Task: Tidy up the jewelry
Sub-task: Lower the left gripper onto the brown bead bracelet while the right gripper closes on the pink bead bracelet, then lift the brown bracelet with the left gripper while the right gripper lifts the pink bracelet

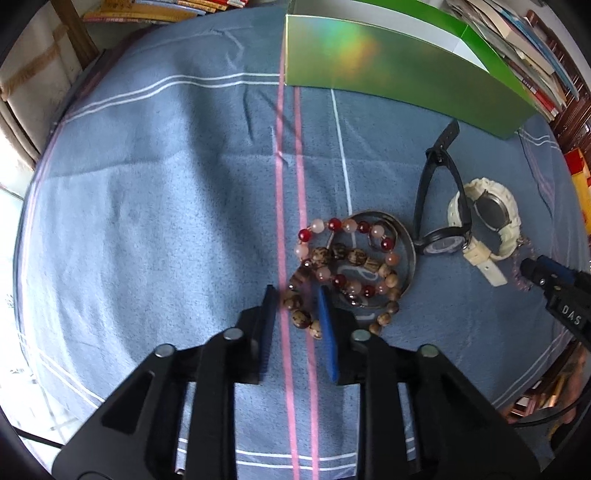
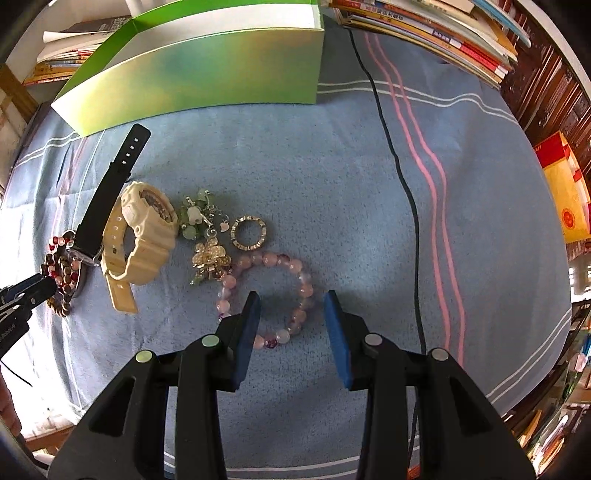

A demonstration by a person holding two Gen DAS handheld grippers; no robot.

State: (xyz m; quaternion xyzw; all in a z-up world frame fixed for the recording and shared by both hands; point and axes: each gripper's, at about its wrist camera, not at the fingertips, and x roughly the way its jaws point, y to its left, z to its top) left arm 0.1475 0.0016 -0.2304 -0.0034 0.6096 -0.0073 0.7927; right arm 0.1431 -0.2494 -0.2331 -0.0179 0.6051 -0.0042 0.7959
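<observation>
Left gripper (image 1: pixel 297 295) narrowed around brown speckled wooden bead bracelet (image 1: pixel 306 314).
Right gripper (image 2: pixel 291 299) half-wide over pale pink bead bracelet (image 2: pixel 303 284); cream plastic watch (image 2: pixel 144 240) left, green box (image 2: pixel 207 85) far.

The setting was a domestic room, probably a study or bedroom. The work surface was covered by a blue towel-like cloth (image 2: pixel 332 177) with white and pink stripes. Stacks of books (image 2: pixel 436 29) and magazines lined the far edge, with dark carved wooden furniture (image 2: pixel 546 96) at the far right. A green cardboard box (image 2: pixel 207 70) stood at the far side, and a red-and-yellow gift box (image 2: pixel 565 184) lay at the right.
</observation>
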